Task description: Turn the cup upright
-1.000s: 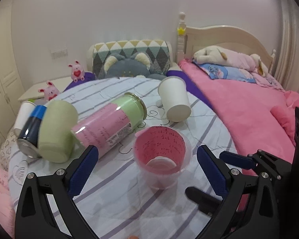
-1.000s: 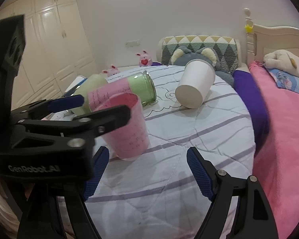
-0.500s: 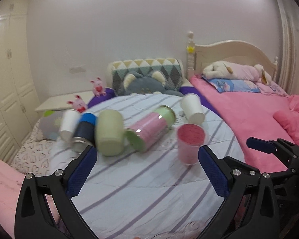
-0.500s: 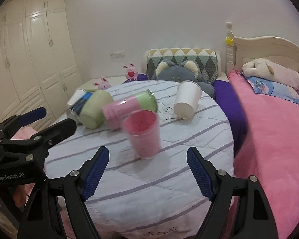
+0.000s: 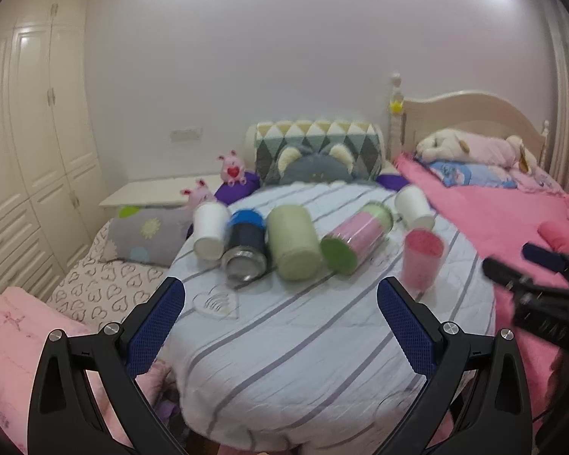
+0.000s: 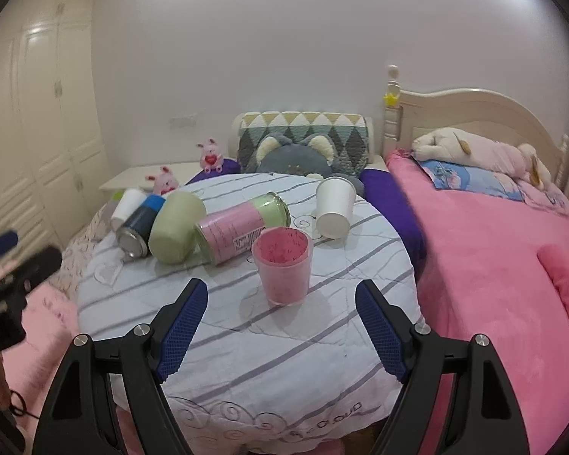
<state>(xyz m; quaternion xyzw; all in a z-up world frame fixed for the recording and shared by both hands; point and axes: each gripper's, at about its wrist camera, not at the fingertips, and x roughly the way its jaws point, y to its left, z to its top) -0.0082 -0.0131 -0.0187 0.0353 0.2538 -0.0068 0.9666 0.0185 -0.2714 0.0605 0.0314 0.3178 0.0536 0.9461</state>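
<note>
We face a plain pale wall (image 6: 284, 57) lit brightly from the upper right. Cream wardrobe doors (image 6: 38, 121) fill the left side — a cream headboard (image 6: 474, 110) and a pink-blanketed bed (image 6: 493, 235) stand on the right.

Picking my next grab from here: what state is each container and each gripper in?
pink cup: upright, mouth up
white cup: on its side
jar: on its side
green cup: on its side
can: on its side
far white cup: on its side
left gripper: open, empty
right gripper: open, empty
</note>
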